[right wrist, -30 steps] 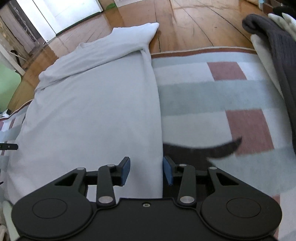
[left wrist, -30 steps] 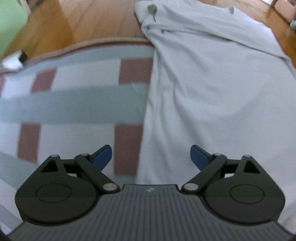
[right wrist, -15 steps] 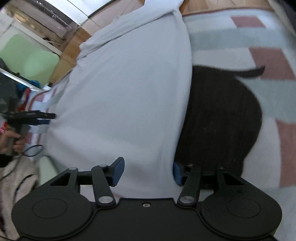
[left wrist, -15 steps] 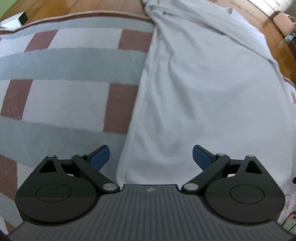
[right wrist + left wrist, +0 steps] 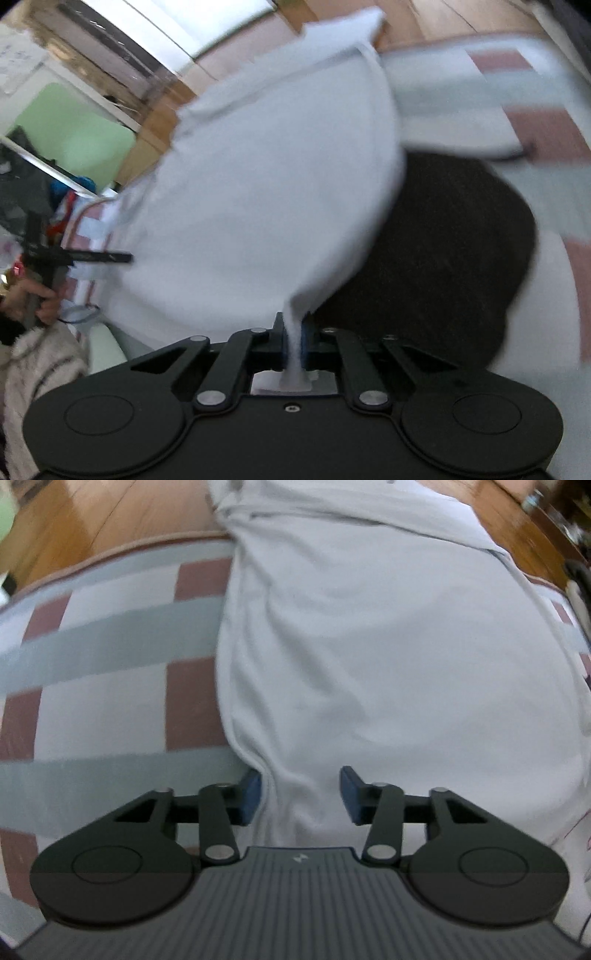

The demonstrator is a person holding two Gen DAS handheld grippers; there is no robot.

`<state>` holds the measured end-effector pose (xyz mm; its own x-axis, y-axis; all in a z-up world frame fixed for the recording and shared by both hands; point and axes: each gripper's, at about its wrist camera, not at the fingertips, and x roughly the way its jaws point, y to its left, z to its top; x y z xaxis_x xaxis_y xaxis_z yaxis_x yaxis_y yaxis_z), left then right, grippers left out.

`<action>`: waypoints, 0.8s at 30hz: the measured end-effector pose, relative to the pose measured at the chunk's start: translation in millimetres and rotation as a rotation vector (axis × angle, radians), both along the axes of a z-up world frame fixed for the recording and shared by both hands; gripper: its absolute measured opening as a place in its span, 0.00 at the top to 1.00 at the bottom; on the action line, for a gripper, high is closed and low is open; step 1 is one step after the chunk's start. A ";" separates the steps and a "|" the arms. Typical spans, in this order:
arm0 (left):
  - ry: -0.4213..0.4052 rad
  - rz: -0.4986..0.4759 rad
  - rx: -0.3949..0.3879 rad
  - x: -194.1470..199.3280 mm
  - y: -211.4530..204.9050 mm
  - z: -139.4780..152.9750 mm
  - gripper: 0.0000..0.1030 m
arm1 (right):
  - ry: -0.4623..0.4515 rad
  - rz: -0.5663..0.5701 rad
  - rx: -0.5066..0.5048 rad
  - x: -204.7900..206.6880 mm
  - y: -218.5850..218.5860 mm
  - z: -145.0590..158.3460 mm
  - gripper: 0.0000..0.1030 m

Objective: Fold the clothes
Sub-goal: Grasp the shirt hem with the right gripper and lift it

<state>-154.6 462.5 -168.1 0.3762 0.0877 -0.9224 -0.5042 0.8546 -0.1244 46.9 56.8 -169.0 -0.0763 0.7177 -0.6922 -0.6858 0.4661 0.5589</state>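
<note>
A pale grey-white garment (image 5: 369, 646) lies lengthwise on a checked rug (image 5: 103, 686). My left gripper (image 5: 300, 797) is open, its jaws straddling the garment's near edge, the left fingertip (image 5: 249, 797) at the fold. My right gripper (image 5: 293, 347) is shut on the garment's near corner (image 5: 295, 317) and lifts it, so the cloth (image 5: 266, 192) hangs up off the rug. The left gripper also shows in the right wrist view (image 5: 92, 256), held by a hand.
A dark shadow (image 5: 436, 258) lies on the rug under the lifted cloth. Wooden floor (image 5: 92, 528) lies beyond the rug. A green panel (image 5: 74, 136) and clutter stand at the left. A dark item (image 5: 576, 576) lies at the far right.
The right gripper has closed on the garment's corner and raised it. The left gripper's jaws have narrowed and come around the garment's near edge.
</note>
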 end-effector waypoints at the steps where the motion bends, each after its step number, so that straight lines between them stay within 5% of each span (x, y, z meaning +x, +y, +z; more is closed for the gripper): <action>1: -0.012 -0.011 -0.001 4.3 -0.7 1.0 0.59 | -0.020 -0.007 0.011 6.7 12.1 10.0 0.91; 6: -0.136 -0.082 0.005 37.2 -0.4 15.0 0.82 | -0.158 -0.066 -0.069 49.2 70.9 52.4 0.93; 10: -0.363 -0.090 -0.039 75.7 20.5 38.5 0.82 | -0.299 -0.075 -0.165 85.4 116.1 72.2 0.94; 12: -0.408 -0.032 -0.053 86.0 31.3 43.2 0.81 | -0.338 -0.106 -0.172 96.5 134.1 78.7 0.94; 16: -0.407 0.017 -0.078 70.4 42.5 41.3 0.49 | -0.435 -0.148 -0.225 97.1 152.9 76.0 0.94; 20: -0.311 0.076 -0.068 31.6 53.0 28.8 0.42 | -0.473 -0.155 -0.300 94.2 151.9 50.2 0.94; 24: -0.250 0.109 -0.242 13.5 70.5 10.7 0.40 | -0.412 -0.186 -0.322 102.9 139.3 32.3 0.94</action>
<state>-141.1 533.1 -157.4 0.5931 -0.0697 -0.8021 -0.5190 0.7285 -0.4471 149.8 196.1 -136.7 0.3544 0.4404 -0.8249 -0.7076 0.7030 0.0713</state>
